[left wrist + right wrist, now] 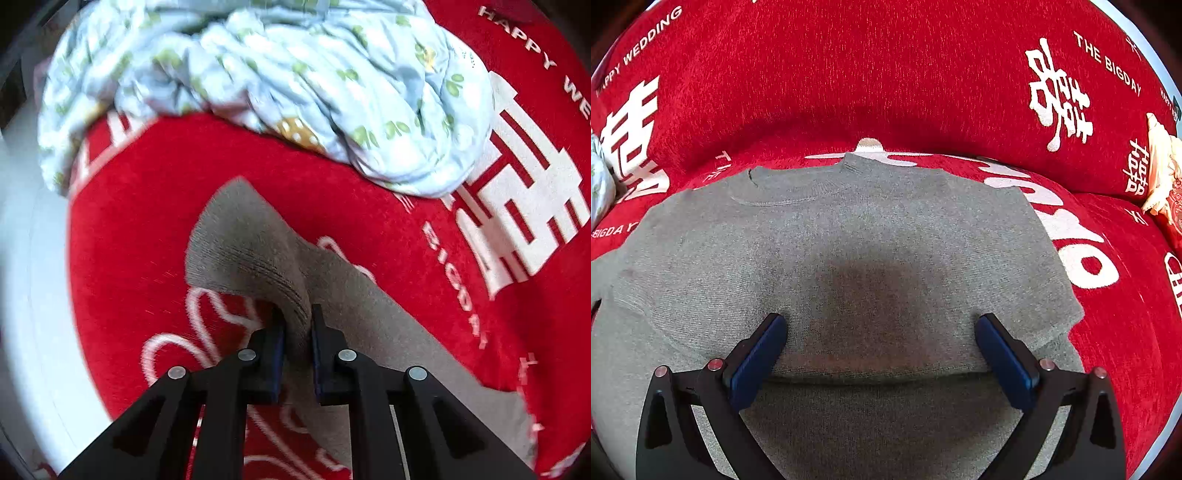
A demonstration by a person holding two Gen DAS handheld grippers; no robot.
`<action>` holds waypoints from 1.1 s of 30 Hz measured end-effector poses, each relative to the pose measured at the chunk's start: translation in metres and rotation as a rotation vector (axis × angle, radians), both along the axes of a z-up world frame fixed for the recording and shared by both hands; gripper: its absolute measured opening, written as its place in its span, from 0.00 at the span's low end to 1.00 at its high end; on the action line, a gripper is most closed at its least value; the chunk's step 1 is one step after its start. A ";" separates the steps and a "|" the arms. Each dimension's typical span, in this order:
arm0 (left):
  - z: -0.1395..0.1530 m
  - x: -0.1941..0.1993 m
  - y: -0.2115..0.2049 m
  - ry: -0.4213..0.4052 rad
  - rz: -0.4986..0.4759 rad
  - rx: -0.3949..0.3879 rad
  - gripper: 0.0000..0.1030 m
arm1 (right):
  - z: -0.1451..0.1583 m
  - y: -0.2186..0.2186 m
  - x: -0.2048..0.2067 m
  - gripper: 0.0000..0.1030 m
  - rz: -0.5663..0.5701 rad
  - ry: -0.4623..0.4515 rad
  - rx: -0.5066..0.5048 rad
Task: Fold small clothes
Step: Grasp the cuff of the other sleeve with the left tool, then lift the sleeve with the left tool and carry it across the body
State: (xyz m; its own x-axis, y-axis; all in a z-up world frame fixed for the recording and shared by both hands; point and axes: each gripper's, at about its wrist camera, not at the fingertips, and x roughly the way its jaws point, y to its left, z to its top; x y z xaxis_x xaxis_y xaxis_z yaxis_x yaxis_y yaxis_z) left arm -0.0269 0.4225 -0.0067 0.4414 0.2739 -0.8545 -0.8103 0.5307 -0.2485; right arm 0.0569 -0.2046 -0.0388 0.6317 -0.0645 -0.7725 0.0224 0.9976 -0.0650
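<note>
A small grey knit sweater (849, 240) lies spread flat on a red sofa cover, neckline toward the backrest. My right gripper (881, 325) hovers open over its lower middle, blue pads wide apart, nothing between them. In the left wrist view, one grey sleeve (243, 243) of the sweater runs across the red cover, its ribbed cuff end lifted. My left gripper (297, 317) is shut on that sleeve, the knit pinched between its two pads.
A crumpled pale blue cloth with green leaf print (266, 81) lies heaped just beyond the sleeve. The red cover (886, 74) with white lettering spans seat and backrest. A cream and red object (1161, 177) sits at the far right. A white floor (33, 277) shows left of the sofa.
</note>
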 end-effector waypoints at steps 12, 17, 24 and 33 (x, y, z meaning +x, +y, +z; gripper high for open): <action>0.042 0.017 -0.048 0.021 -0.133 0.134 0.11 | 0.001 0.000 0.000 0.99 -0.010 0.010 0.010; 0.057 0.034 -0.086 0.010 -0.217 0.127 0.11 | 0.004 0.001 0.001 0.99 -0.023 0.034 0.008; 0.067 0.062 -0.153 0.035 -0.351 0.112 0.11 | 0.003 -0.004 0.006 0.99 0.005 0.065 0.026; 0.078 0.078 -0.248 0.061 -0.515 0.131 0.11 | 0.003 -0.005 0.004 0.99 0.018 0.041 0.038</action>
State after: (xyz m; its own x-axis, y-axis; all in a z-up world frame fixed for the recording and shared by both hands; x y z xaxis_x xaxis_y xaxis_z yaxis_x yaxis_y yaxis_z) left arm 0.0506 0.1742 0.0710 0.4976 0.1413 -0.8558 -0.4476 0.8870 -0.1138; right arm 0.0612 -0.2101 -0.0362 0.6002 -0.0232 -0.7995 0.0024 0.9996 -0.0272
